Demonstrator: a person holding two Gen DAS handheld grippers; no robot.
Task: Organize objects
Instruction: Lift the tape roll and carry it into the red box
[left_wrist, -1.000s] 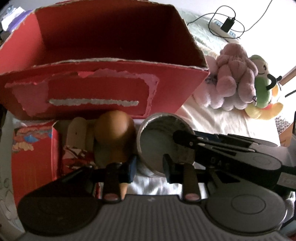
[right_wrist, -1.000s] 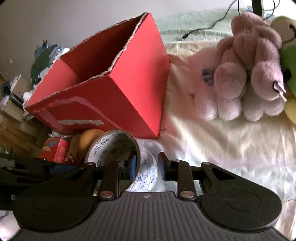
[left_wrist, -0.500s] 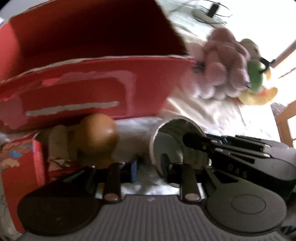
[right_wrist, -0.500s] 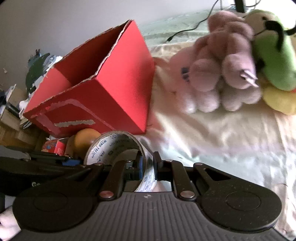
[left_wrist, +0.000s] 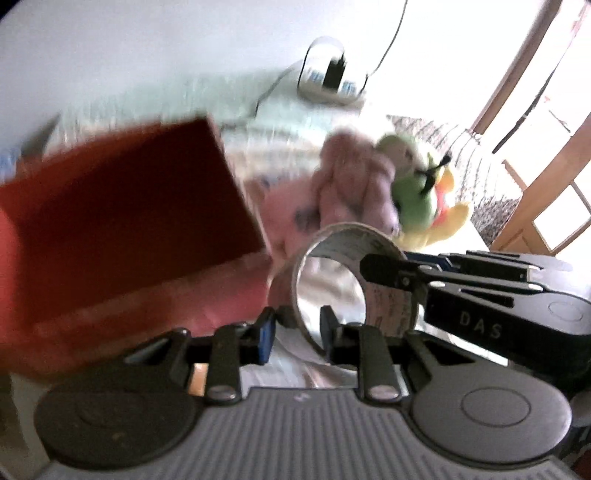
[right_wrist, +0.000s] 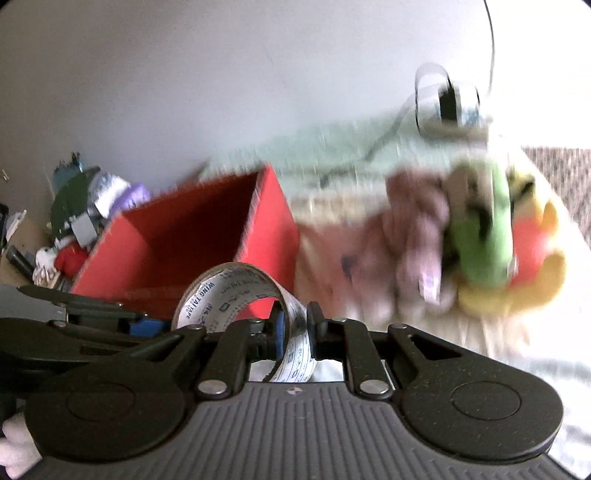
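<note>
A roll of clear packing tape with printed lettering is clamped by its wall in my right gripper, lifted off the bed. In the left wrist view the same tape roll shows with the right gripper pinching its rim. My left gripper is open and empty, its fingers on either side of the roll's lower edge without holding it. The open red cardboard box stands just behind and left of the roll, and it also shows blurred in the left wrist view.
Plush toys, pink-purple and green-yellow, lie to the right on the pale sheet. A power strip with cable lies at the back. Clutter is piled at far left. Both views are motion-blurred.
My right gripper shut on the tape roll and raised it. Both views have tilted upward, so the box sits lower in frame; the orange ball and small red carton have left view.
</note>
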